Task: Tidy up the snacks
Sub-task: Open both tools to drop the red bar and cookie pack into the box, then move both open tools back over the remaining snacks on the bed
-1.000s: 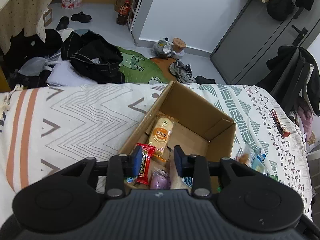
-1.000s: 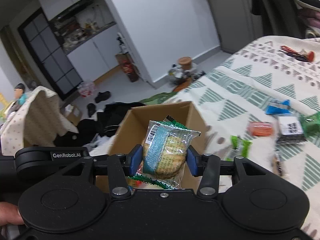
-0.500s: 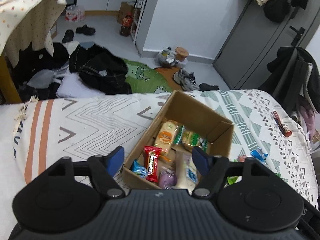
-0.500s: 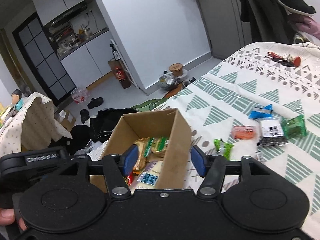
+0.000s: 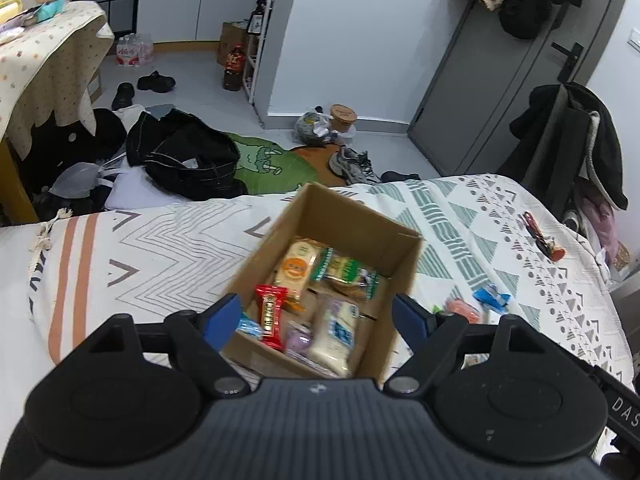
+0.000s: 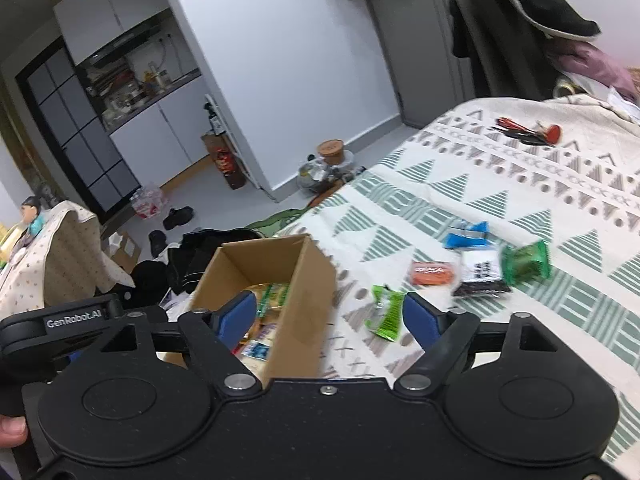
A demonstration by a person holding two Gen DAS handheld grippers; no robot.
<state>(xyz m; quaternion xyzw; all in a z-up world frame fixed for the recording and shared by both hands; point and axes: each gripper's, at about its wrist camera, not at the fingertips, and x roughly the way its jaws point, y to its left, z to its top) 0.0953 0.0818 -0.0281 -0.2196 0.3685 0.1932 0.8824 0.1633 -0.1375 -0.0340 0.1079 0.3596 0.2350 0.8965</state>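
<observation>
A cardboard box stands on the patterned bedspread with several snacks inside: a red bar, an orange-labelled pack, a green-edged cake pack and a white pack. My left gripper hovers above the box's near side, open and empty. My right gripper is open and empty over the box's right wall. Loose on the bedspread to the right lie a green packet, an orange one, a black-and-white one, a dark green one and a blue one.
A red-and-black tool lies farther right on the bedspread. Beyond the bed's edge the floor holds black bags, shoes and a green rug. A hand holds the left gripper's body.
The right gripper let go of the green-edged cake pack, which now lies in the box, and drew back right. Both grippers opened wide and pulled up and away from the box.
</observation>
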